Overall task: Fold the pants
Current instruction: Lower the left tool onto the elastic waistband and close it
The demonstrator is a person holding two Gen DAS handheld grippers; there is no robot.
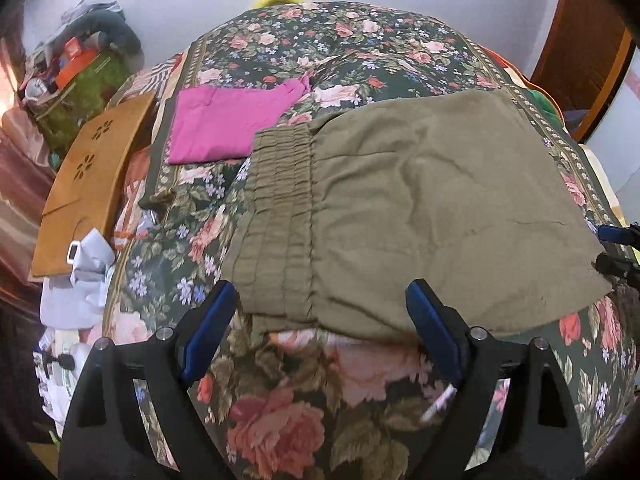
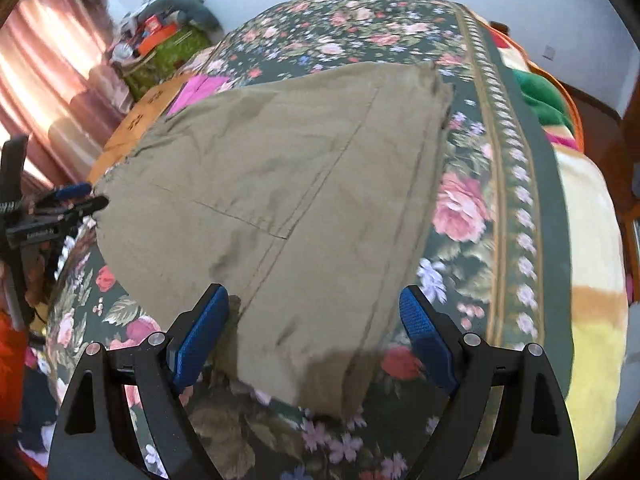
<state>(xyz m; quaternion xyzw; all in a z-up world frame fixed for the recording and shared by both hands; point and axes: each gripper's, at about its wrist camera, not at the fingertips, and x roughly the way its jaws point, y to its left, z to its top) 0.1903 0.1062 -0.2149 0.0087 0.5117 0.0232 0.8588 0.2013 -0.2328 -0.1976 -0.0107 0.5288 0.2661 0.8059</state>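
Olive-green pants (image 1: 400, 208) lie folded flat on the floral bedspread (image 1: 288, 412), with the gathered elastic waistband (image 1: 276, 216) at the left. My left gripper (image 1: 320, 320) is open, its blue pads just off the near edge of the waistband end, holding nothing. The same pants (image 2: 288, 200) fill the right wrist view. My right gripper (image 2: 316, 324) is open over the near edge of the leg end, empty. The left gripper also shows at the left edge of the right wrist view (image 2: 80, 198); the right gripper shows at the right edge of the left wrist view (image 1: 616, 248).
A folded magenta garment (image 1: 228, 120) lies on the bed beyond the waistband. A brown wooden board (image 1: 88, 184) and crumpled white items (image 1: 80, 276) sit off the bed's left side. A cluttered green box (image 1: 80, 88) stands by the wall. Striped blankets (image 2: 592, 240) lie at the right.
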